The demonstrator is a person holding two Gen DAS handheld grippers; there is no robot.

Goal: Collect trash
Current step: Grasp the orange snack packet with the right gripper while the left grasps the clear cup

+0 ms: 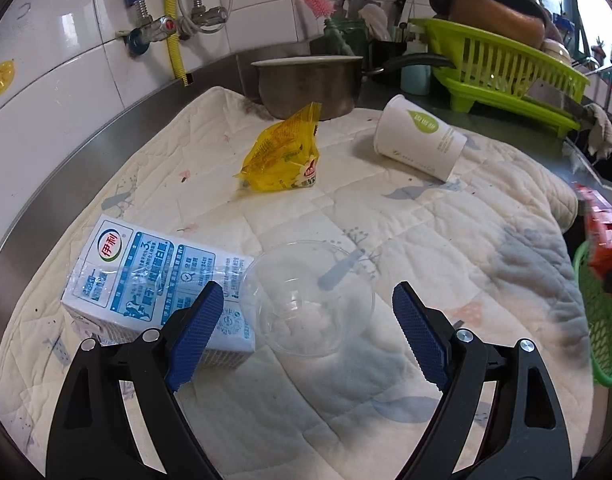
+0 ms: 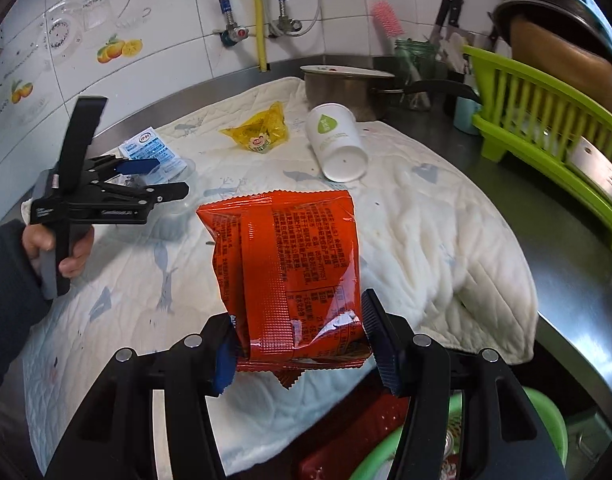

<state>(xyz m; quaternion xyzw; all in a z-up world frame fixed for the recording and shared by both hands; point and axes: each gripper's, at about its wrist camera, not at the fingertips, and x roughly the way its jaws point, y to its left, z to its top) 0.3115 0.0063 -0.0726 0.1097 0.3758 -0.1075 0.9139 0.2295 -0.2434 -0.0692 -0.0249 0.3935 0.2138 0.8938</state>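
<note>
Two grippers are at work, each at its own stage. The right gripper (image 2: 298,336) is clamped on the lower end of a red snack packet (image 2: 284,264), its blue pads pressing the crinkled foil from both sides, and the packet hangs above the front edge of the quilted mat (image 2: 445,248), with the green basket (image 2: 545,412) just below and to the right. This looks like the carry-and-drop step: the next move calls for swinging the packet over the basket's mouth and letting the jaws part. The left gripper (image 1: 307,312) stands wide apart and holds nothing; a clear plastic bowl (image 1: 309,300) lies on the mat between its fingers, with the milk carton (image 1: 154,280) touching the bowl's left side. Closing there would need care, since the left finger overlaps the carton. Farther out lie a yellow wrapper (image 1: 286,156) and a tipped paper cup (image 1: 421,140), well apart, with open mat around both. The steel pot (image 1: 309,84) and green dish rack (image 1: 505,68) hem the far edge.
</note>
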